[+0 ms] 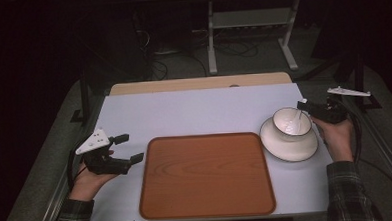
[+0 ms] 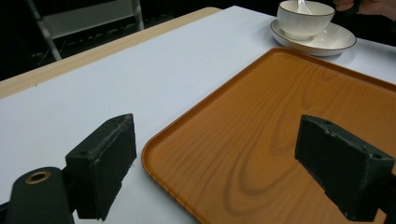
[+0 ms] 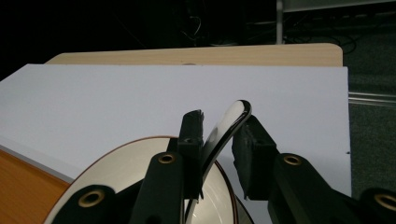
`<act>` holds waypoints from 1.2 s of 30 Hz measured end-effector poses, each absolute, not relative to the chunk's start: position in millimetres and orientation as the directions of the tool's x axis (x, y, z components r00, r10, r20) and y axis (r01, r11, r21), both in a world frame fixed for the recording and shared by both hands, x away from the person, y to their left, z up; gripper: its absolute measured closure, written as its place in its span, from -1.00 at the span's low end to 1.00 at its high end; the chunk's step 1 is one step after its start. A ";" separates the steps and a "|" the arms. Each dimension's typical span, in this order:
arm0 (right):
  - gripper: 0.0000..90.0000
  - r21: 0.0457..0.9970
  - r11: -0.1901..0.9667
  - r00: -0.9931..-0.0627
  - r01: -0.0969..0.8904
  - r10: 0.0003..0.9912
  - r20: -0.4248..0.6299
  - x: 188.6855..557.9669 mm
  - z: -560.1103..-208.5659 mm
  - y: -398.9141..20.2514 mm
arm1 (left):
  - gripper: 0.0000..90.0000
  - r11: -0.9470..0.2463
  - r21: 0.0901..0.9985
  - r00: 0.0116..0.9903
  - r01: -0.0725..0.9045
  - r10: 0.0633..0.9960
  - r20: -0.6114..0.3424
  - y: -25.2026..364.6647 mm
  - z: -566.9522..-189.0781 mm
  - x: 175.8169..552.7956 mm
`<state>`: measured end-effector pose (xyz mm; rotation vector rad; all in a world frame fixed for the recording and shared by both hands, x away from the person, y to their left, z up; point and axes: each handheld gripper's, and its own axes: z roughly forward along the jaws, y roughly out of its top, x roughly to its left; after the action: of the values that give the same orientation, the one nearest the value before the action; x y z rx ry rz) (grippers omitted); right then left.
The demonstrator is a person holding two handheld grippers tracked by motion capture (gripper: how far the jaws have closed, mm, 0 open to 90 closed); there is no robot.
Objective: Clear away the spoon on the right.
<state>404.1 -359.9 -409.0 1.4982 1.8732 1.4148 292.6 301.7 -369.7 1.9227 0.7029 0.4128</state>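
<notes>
In my right gripper view, the spoon (image 3: 219, 135) runs down between my right tongs (image 3: 217, 140), and its lower end is hidden behind them. I cannot tell whether both pads touch its handle (a gap seems to show on one side). The bowl (image 3: 140, 172) is cut off by the bottom edge. In my left gripper view, the tray (image 2: 261, 140) runs off the right and bottom edges.

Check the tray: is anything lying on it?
No. In the high view the tray has a bare wooden surface; the bowl sits on its saucer beside it.
</notes>
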 end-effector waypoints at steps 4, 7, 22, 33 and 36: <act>0.67 0.862 -0.057 -0.390 0.503 0.876 0.285 400.3 -402.4 -357.7 | -0.73 -0.325 0.900 0.772 0.291 0.635 -0.021 301.6 -369.6 292.5; 0.71 0.869 -0.055 -0.402 0.492 0.871 0.282 397.7 -398.5 -356.1 | -0.73 -0.324 0.901 0.773 0.289 0.634 -0.020 301.4 -369.2 292.1; 0.88 0.897 -0.020 -0.463 0.441 0.851 0.246 385.3 -381.6 -340.6 | -0.73 -0.319 0.905 0.774 0.282 0.633 -0.018 302.6 -368.3 291.7; 0.88 0.919 -0.012 -0.472 0.393 0.856 0.213 379.1 -371.1 -336.8 | -0.73 -0.318 0.905 0.774 0.282 0.633 -0.018 303.0 -368.4 292.0; 0.88 0.926 -0.008 -0.476 0.378 0.856 0.202 376.5 -366.8 -335.3 | -0.73 -0.318 0.906 0.774 0.281 0.633 -0.018 303.1 -368.4 292.0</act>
<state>376.5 -335.3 -366.8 1.2752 1.8474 1.4909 292.0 303.1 -368.4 1.9110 0.6949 0.4172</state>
